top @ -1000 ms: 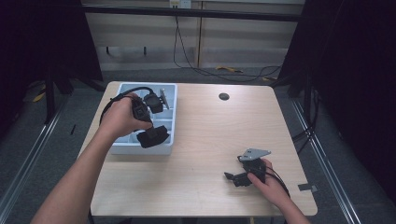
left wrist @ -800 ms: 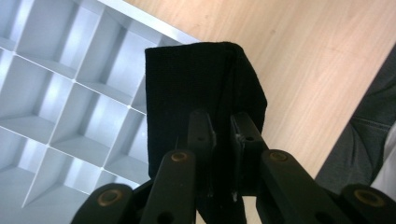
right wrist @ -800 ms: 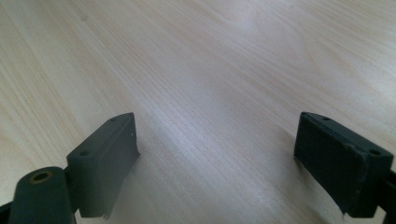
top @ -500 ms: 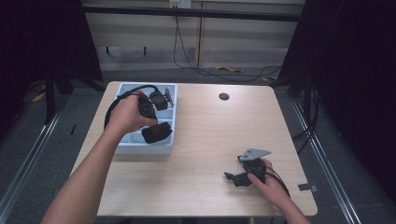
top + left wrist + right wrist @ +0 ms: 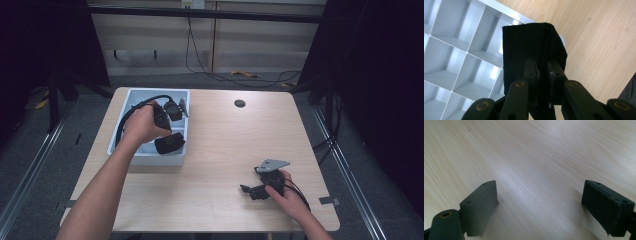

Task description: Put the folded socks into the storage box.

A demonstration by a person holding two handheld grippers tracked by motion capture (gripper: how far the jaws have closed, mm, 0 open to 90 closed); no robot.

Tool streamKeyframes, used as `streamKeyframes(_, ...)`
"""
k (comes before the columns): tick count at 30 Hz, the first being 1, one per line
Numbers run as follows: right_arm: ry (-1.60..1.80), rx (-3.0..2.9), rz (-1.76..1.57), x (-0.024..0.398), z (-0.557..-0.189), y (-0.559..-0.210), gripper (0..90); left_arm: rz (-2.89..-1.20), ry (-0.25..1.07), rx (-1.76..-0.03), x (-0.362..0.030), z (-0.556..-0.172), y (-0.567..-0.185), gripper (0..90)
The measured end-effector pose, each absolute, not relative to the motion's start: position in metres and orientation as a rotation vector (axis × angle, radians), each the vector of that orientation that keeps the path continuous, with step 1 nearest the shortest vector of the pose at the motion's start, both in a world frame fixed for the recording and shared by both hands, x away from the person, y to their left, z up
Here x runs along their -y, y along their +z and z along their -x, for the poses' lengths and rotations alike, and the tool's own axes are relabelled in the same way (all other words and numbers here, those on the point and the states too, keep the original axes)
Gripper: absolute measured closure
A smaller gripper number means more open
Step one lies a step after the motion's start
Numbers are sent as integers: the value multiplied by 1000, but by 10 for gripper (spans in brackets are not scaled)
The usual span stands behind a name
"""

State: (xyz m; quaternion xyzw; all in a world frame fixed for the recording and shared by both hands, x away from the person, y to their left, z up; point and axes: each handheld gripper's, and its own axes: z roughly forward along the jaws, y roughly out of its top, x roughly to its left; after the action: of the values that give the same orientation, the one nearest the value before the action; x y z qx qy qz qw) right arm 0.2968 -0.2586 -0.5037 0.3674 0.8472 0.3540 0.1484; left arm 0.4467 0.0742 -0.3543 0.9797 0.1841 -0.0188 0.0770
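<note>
**Left gripper clamps black cloth piece over grey tray; right gripper rests wide on table**

High view. Left gripper (image 5: 167, 116) sits over the grey divided tray (image 5: 129, 100) at the table's far left, held in the left hand (image 5: 142, 125). A black cloth piece (image 5: 169, 143) hangs at the tray's near right part; whether it touches the tray is hard to tell. Its shape is dim here, the long axis unclear. Right gripper (image 5: 255, 190) lies low at the near right of the wooden table (image 5: 220, 145), right hand (image 5: 287, 195) behind it, grey three-cornered plate on top. A small dark round spot (image 5: 239, 103) sits far on the tabletop. Room beyond is dark; cables trail on the floor by a pale back wall.

Left gripper view. Jaws drawn close together, pinching the black cloth piece (image 5: 531, 55) at its near edge. The piece stands away from the camera, its lower end cut off behind the jaws. Below it, the tray's compartments (image 5: 461, 52) left, bare wood right.

Right gripper view. Jaws stand wide apart, nothing between them, just over pale wood grain (image 5: 536, 157); both jaw bases are cut off at the frame's bottom.
</note>
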Motion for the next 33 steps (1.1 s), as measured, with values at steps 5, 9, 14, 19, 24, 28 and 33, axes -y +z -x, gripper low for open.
streamKeyframes(5,1018,-2436,-1056,259,-297,-504,127,-2958,-42,-544,-72,-449,-363,801)
streamKeyframes(9,1018,-2436,-1056,259,-297,-504,127,-2924,-56,-579,-72,-449,-369,794)
streamKeyframes(14,1018,-2436,-1056,259,-297,-504,127,-2921,-58,-580,-73,-449,-370,792)
streamKeyframes(19,1017,-2435,-1056,259,-297,-504,127,-2946,-47,-563,-69,-449,-373,789)
streamKeyframes(24,1017,-2435,-1056,259,-297,-504,126,-2959,-36,-572,-66,-450,-376,789)
streamKeyframes(28,1017,-2436,-1057,259,-297,-504,126,-2952,-36,-592,-66,-450,-380,789)
streamKeyframes(33,1017,-2436,-1055,259,-297,-504,125,-2929,-46,-613,-68,-451,-385,789)
